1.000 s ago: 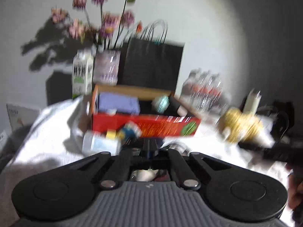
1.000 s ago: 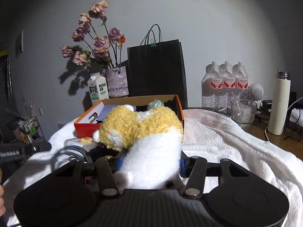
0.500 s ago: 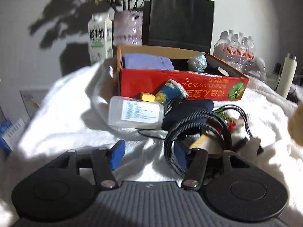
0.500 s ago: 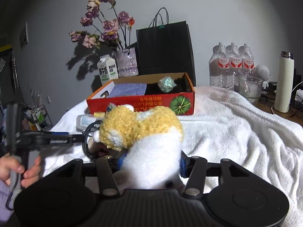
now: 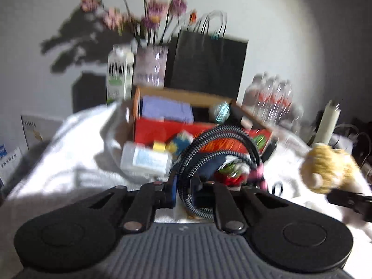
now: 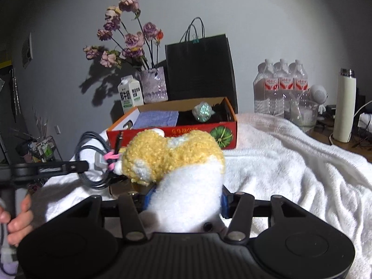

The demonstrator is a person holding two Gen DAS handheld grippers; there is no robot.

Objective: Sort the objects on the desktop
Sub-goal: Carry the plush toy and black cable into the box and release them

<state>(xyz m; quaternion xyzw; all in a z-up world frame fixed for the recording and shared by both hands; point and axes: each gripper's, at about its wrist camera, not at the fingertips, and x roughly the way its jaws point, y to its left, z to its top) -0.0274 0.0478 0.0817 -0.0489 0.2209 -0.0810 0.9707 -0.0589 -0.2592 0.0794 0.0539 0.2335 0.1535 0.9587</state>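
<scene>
My left gripper [image 5: 184,189] is shut on a coiled black braided cable [image 5: 209,144] with a pink tie and holds it lifted above the white towel; the coil also shows in the right wrist view [image 6: 93,160]. My right gripper [image 6: 183,200] is shut on a yellow and white plush toy [image 6: 176,162], seen at the right in the left wrist view [image 5: 327,169]. A red cardboard box [image 6: 176,132] stands behind, holding a purple cloth [image 6: 155,119] and a shiny wrapped ball [image 6: 202,112]. A clear plastic box [image 5: 145,160], a blue and yellow item [image 5: 179,143] and a red-green item [image 5: 230,174] lie before it.
A milk carton [image 6: 129,96], a vase of flowers [image 6: 153,88] and a black paper bag [image 6: 200,67] stand behind the box. Water bottles [image 6: 280,86], a glass [image 6: 304,114] and a white flask [image 6: 345,109] are at the right. The white towel [image 6: 290,162] covers the table.
My left gripper has closed on the black cable coil and lifted it off the towel. My right gripper still holds the plush toy and has risen slightly.
</scene>
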